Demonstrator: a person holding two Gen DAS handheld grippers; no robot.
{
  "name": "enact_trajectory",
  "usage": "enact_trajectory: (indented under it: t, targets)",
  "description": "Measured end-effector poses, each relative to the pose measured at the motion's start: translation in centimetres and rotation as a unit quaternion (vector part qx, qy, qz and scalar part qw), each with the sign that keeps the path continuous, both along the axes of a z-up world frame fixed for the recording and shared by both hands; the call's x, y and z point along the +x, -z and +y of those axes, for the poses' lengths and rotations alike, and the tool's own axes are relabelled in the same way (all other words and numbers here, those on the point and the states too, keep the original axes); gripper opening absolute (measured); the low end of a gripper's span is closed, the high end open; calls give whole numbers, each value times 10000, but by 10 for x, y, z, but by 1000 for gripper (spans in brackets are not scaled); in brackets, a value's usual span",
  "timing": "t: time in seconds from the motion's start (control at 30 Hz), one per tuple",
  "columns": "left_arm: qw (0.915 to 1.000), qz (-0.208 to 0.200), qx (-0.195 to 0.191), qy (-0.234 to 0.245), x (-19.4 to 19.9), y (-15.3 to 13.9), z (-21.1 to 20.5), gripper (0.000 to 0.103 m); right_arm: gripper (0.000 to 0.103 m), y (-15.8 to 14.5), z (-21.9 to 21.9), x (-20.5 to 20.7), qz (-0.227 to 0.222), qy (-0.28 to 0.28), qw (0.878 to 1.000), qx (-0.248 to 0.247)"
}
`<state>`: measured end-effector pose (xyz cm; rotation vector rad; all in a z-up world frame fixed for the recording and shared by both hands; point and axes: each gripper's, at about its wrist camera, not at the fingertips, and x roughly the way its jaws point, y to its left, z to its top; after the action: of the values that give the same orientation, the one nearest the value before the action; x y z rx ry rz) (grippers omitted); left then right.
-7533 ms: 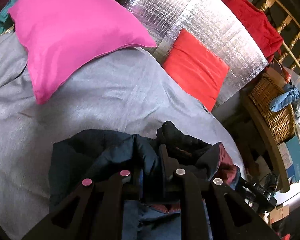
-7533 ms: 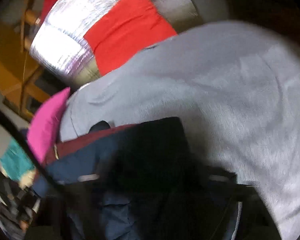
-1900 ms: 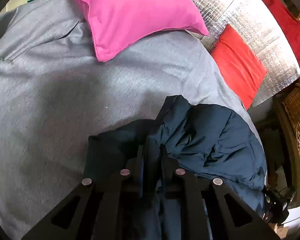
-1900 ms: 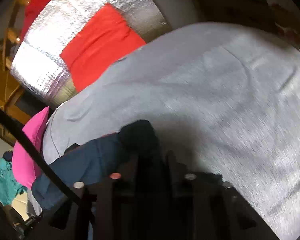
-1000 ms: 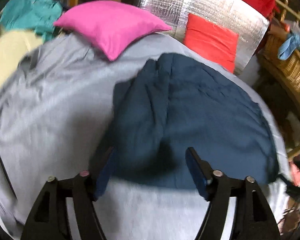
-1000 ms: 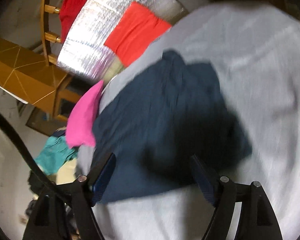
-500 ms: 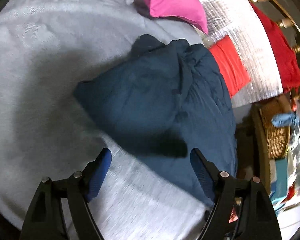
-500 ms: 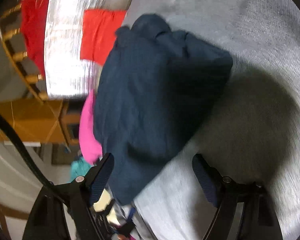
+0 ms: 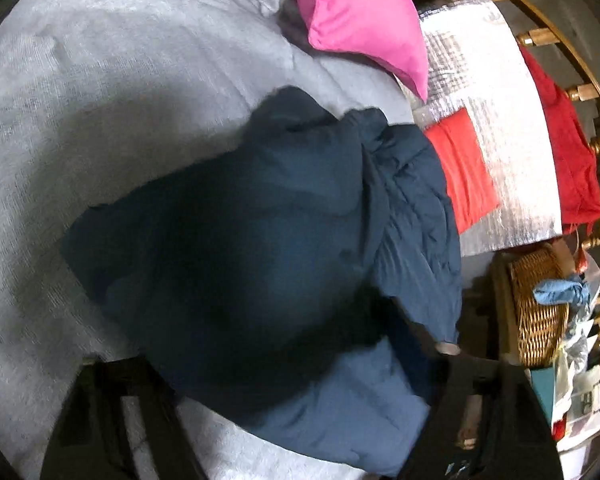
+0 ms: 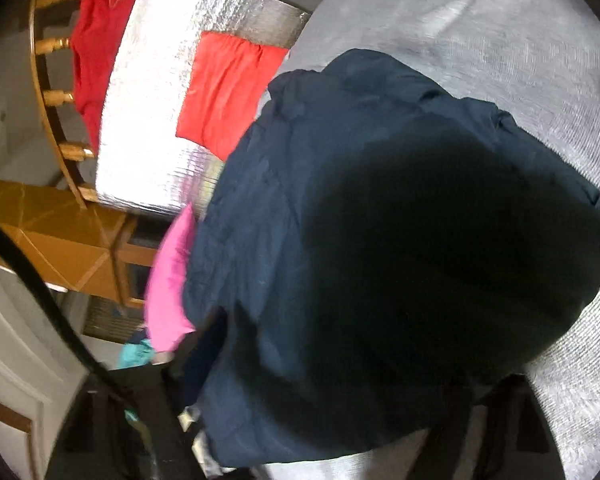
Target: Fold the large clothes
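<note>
L gripper (image 9: 284, 412) – jacket (image 9: 260, 240) between fingers

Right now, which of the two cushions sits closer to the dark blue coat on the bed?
The red cushion, leaning against the silver foil panel; the coat's edge reaches right up to it. The pink cushion lies farther up the grey bed cover, clear of the coat.

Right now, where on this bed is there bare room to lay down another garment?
The widest bare patch is grey bedspread, between the navy jacket and the pink pillow. More lies beyond the jacket in the right wrist view. It is crowded where jacket, red cushion and silver pad meet, by the basket.
</note>
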<state>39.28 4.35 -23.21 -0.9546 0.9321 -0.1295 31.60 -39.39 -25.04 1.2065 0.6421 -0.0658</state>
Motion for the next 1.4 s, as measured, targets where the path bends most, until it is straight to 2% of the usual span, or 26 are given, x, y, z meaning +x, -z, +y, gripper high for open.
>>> enact_trajectory:
  t: [0.07,0.17,0.27,0.43,0.67,0.83,1.0,1.1,1.4]
  targets:
    - [9999,-61,91,-34,-1,-1,1,51,55,1,-1,-2,37,-22,9999,-94]
    - [9991,-193,370,50,-7,-10,0,36,46,-13,7,-2,50,-109,9981,-612]
    - [9971,-394,654,77,-12,-22,-2,29,43,-30,19,-6,15,-220,9923,-1216]
    - [9955,-442,824,179,-27,-28,7,28,43,-41,32,-19,-4,-420,9878,-1501]
    - [9910,-497,1188,377,-57,-31,14,28,43,-39,37,-45,14,-755,9869,-1427]
    - [9787,-667,1874,503,-67,-35,4,28,43,-30,46,-53,106,-901,9810,-1715]
    - [9546,-858,2771,681,-71,-43,-16,28,43,-15,36,-54,201,-890,9847,-1482]
    - [9464,-894,3022,709,-69,-44,-21,28,43,-11,34,-54,228,-864,9863,-1385]
    - [9347,-934,3338,789,-73,-45,-26,28,43,-7,33,-53,267,-892,9872,-1296]
